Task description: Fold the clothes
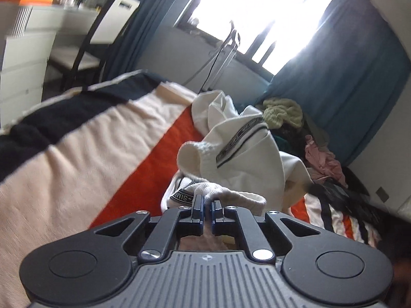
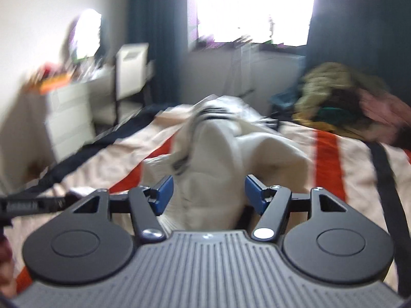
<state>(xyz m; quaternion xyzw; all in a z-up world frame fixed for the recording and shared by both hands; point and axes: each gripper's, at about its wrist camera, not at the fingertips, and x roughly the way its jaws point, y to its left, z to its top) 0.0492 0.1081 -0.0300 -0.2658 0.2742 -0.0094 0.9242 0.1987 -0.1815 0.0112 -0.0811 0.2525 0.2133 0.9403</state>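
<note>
Apparently mid-fold, the left gripper [image 1: 207, 211] pinches a ribbed edge of the white sweatshirt [image 1: 246, 154] bunched on the striped blanket [image 1: 77, 154], nearer than the clothes pile [image 1: 308, 133], while the right gripper [image 2: 208, 192], spread wide over it, likely needs a matching edge.

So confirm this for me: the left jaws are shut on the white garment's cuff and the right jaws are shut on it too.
Half wrong. The left gripper is shut on the white garment, but the right gripper is open: the right wrist view shows its jaws spread wide with the garment lying between them, not pinched.
</note>
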